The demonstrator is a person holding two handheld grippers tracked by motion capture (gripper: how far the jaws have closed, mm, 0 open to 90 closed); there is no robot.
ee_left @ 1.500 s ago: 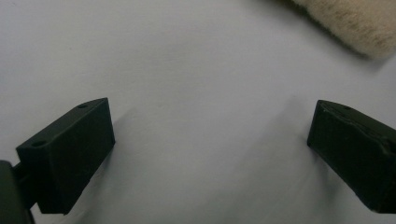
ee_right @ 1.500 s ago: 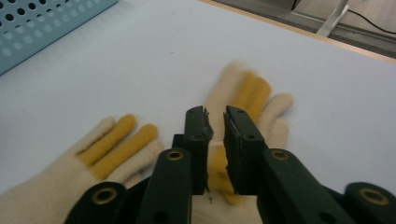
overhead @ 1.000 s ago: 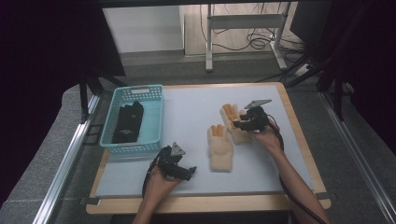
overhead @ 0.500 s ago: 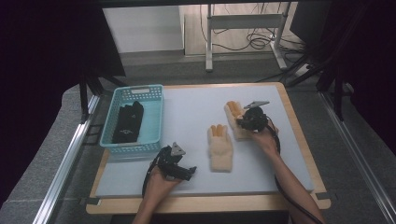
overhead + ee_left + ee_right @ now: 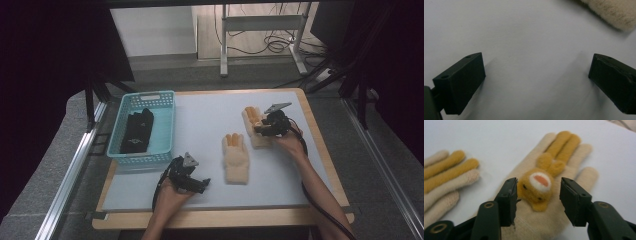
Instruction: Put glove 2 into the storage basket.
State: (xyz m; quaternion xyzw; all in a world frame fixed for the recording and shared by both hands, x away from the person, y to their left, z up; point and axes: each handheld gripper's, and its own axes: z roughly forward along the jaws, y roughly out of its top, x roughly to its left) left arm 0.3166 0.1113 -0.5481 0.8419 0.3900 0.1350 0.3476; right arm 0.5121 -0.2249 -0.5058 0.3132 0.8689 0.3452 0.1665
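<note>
Here the right gripper (image 5: 537, 195), jaws just opening, straddles the bear patch (image 5: 536, 187) on the cream glove (image 5: 541, 220) without pressing it.

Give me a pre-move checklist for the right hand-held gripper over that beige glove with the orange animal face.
1. Right hand-held gripper open: ok; its jaws have just been opening and straddle the felt face.
2. Pads clear of the beige knit glove with orange fingers: cannot tell; the left pad sits right against the face.
3. Glove lying flat on the white table mat: ok.
4. Second matching beige glove apart from the first: ok.
5. Left hand-held gripper open, nothing between its jaws: ok.
6. Light blue plastic basket has room beside the black gloves: ok.
</note>
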